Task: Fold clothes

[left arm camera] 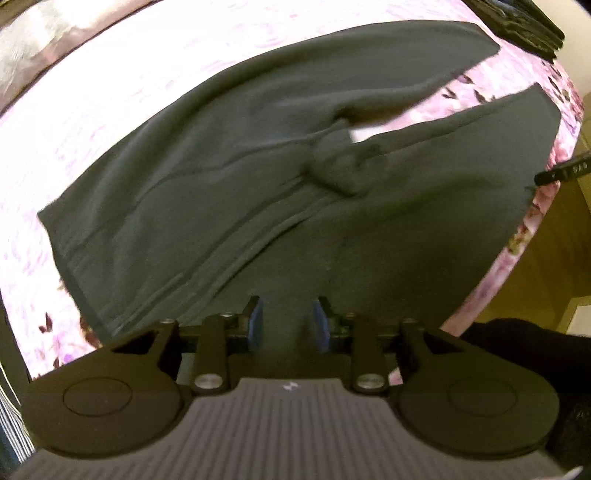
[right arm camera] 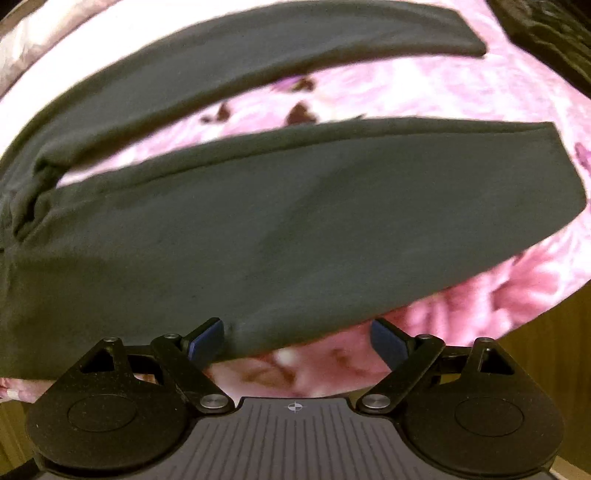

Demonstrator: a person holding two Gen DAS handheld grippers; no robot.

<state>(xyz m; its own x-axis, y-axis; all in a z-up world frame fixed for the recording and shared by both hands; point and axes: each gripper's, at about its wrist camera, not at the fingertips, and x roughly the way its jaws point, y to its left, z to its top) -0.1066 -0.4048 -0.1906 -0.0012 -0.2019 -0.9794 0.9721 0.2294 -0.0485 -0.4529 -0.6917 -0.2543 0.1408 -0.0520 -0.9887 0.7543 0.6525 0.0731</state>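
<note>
Dark grey trousers lie spread on a pink floral bedsheet, with the waist to the left and the two legs splayed to the right. The crotch is bunched into a knot of folds. My left gripper sits at the near edge of the seat, its blue pads drawn in with cloth filling the gap between them. In the right wrist view the near leg and far leg run across the frame. My right gripper stands wide open at the near leg's lower edge, its left pad against the cloth.
A pile of dark clothes lies at the bed's far right corner. Brown wood shows past the bed's right edge. A dark sleeve is beside my left gripper. A thin black bar pokes in from the right.
</note>
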